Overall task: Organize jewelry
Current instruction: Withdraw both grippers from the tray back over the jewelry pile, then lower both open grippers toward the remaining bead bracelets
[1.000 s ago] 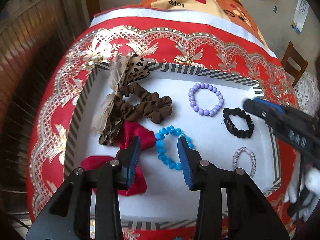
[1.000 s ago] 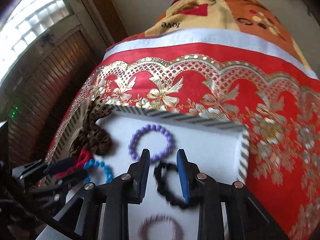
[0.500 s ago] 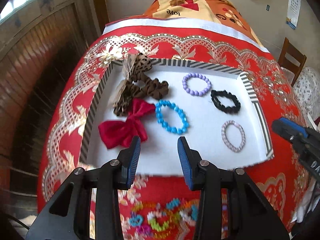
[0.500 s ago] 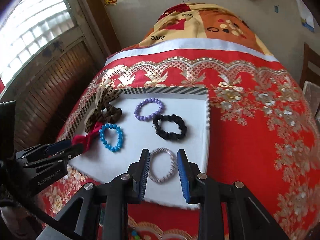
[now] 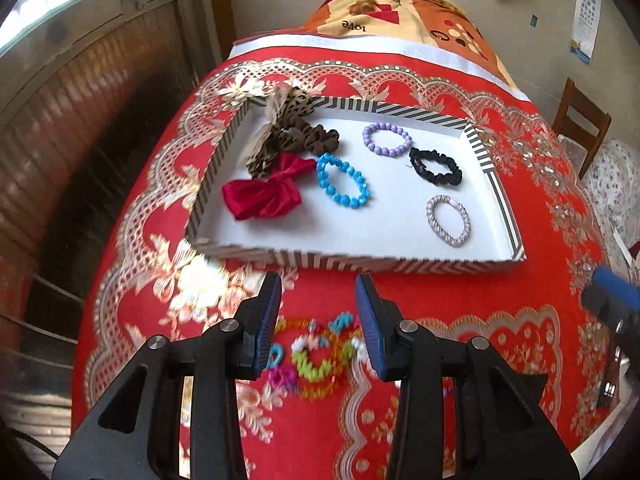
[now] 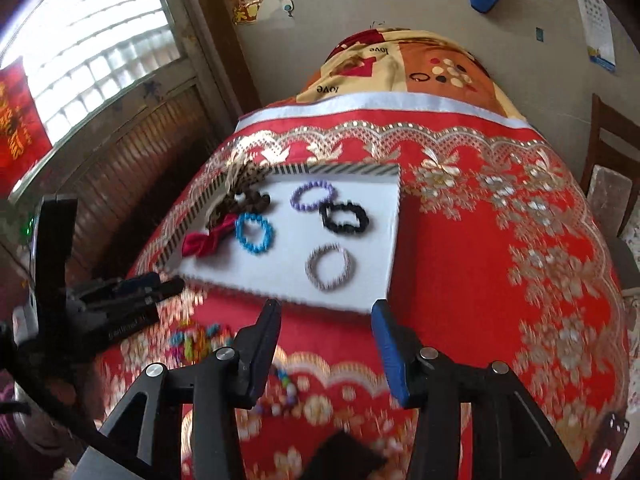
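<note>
A striped-rim white tray (image 5: 360, 259) (image 6: 384, 216) lies on the red cloth. In it are a red bow (image 5: 262, 196), brown and leopard hair ties (image 5: 288, 136), a blue bead bracelet (image 5: 342, 181) (image 6: 254, 233), a purple bead bracelet (image 5: 386, 140), a black scrunchie (image 5: 435, 167) (image 6: 344, 218) and a silver-lilac hair band (image 5: 448, 220) (image 6: 330, 267). A multicoloured bead bracelet (image 5: 316, 354) (image 6: 196, 340) lies on the cloth in front of the tray. My left gripper (image 5: 318, 316) hangs open just above it, holding nothing. My right gripper (image 6: 326, 344) is in front of the tray's near edge, its jaws opening with nothing between them.
The red and gold cloth (image 5: 500, 340) covers a table that drops off on every side. A window and wooden wall panel (image 6: 100, 80) stand at the left. A wooden chair (image 5: 580, 120) is at the right. More small beads (image 6: 280, 396) lie blurred on the cloth near my right gripper.
Both grippers have drawn back from over the tray to the cloth in front of it. The right jaws have widened. The multicoloured bracelet has come into view under the left gripper.
</note>
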The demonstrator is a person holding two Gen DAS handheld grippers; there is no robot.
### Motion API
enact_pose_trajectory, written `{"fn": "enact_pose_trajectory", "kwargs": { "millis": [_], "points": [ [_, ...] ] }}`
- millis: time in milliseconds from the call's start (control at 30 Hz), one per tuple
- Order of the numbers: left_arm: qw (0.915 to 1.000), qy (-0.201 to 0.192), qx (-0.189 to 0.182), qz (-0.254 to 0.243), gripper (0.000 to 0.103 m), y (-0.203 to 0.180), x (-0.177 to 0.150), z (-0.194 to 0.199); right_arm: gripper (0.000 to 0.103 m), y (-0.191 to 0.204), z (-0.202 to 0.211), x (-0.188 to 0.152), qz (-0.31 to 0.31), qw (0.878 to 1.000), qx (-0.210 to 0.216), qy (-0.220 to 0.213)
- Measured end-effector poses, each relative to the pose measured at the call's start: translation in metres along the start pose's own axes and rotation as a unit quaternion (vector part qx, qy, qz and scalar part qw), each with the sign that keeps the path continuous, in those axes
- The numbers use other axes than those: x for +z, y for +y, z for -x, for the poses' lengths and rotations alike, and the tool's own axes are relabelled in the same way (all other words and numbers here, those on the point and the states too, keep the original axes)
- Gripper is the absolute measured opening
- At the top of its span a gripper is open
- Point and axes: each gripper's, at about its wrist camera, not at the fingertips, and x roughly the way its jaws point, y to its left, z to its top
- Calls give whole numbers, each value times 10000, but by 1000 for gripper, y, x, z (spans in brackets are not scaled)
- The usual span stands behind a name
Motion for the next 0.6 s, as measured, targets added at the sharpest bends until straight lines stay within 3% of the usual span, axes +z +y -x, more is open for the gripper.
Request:
{"fn": "enact_pose_trajectory", "kwargs": {
  "millis": [300,600],
  "points": [
    [9998,63,148,71,38,6,-31,13,45,7,4,-48,50,9993,127,353],
    [9999,-42,152,15,38,-3,-47,32,45,23,13,-51,297,9990,220,266]
  ]
}}
